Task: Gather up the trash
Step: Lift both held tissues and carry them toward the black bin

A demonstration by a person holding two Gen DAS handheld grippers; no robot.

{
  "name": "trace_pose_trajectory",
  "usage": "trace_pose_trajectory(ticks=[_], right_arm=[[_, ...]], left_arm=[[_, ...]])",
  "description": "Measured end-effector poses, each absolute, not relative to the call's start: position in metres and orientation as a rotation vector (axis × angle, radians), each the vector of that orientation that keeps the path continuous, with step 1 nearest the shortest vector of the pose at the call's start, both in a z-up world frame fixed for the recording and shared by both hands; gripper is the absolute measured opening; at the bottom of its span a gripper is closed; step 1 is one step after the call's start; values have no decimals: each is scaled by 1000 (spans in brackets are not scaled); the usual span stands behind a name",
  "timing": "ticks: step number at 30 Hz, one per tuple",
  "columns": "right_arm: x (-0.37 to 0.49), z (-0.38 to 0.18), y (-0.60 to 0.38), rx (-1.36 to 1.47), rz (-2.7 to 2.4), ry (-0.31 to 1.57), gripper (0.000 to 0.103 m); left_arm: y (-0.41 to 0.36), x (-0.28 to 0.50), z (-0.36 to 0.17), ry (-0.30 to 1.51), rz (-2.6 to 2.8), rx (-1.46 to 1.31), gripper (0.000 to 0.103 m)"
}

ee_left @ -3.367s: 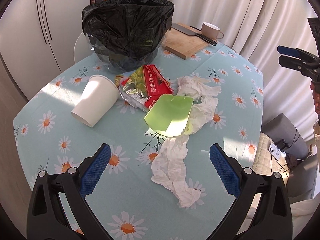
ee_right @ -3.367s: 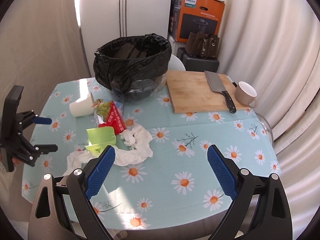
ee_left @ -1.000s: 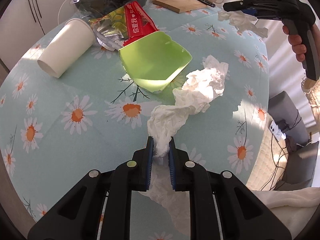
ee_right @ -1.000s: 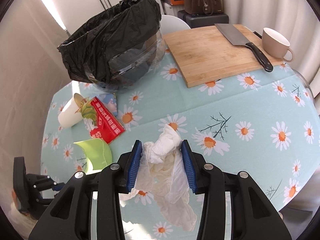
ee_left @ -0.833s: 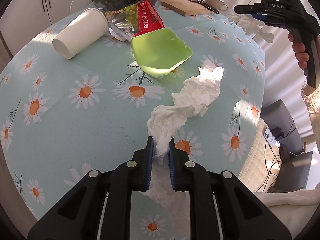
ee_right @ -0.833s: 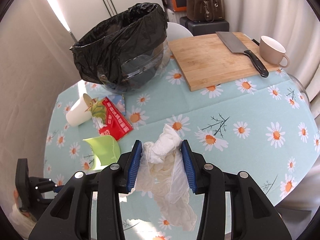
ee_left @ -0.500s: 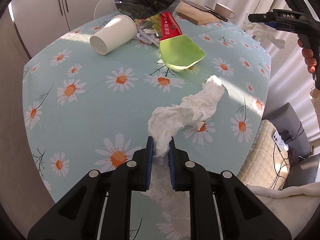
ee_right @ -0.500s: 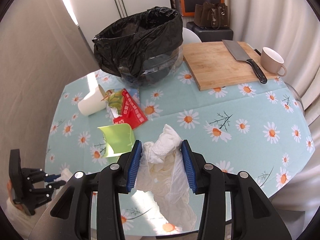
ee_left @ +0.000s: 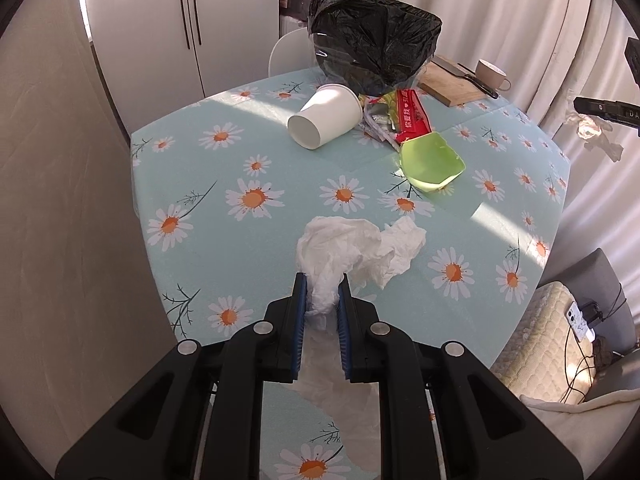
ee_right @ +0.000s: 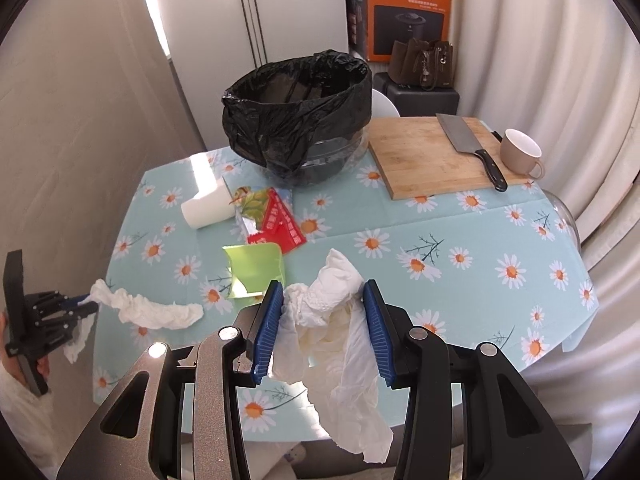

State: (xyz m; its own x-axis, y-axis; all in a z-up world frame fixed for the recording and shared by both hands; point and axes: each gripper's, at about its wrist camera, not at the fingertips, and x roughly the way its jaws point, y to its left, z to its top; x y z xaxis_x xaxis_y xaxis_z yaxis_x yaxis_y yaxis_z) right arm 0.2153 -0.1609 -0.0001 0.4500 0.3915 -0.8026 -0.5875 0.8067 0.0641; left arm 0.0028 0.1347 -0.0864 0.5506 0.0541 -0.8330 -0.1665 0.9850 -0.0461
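My left gripper (ee_left: 322, 280) is shut on a crumpled white tissue (ee_left: 352, 246) and holds it above the near edge of the daisy tablecloth (ee_left: 248, 168). From the right wrist view this tissue (ee_right: 156, 312) hangs from the left gripper (ee_right: 86, 304). My right gripper (ee_right: 323, 292) is shut on a second white tissue wad (ee_right: 332, 312), raised over the table's front edge. A bin lined with a black bag (ee_right: 298, 116) stands at the back, and also shows in the left wrist view (ee_left: 374, 52). A white paper cup (ee_left: 324, 122), a red and green snack wrapper (ee_left: 396, 118) and a green paper piece (ee_left: 430, 160) lie on the table.
A wooden cutting board (ee_right: 434, 156) with a cleaver (ee_right: 470, 148) and a beige mug (ee_right: 520, 156) sit at the back right. A white chair (ee_left: 288, 52) stands behind the table. An orange box (ee_right: 408, 12) and a brown bag (ee_right: 422, 64) are behind. Curtains hang on the right.
Both grippers have pulled back and up from the table with their tissues. The left tissue has lifted off the cloth and bunched up. Both jaws stay shut.
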Motion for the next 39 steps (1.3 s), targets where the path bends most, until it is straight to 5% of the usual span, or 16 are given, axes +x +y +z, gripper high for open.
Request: trace_pose_trajectory(ticks=[39], right_arm=[[177, 85, -146, -102, 697, 724, 40]], left_arm=[[158, 71, 49, 828, -31, -3, 16]])
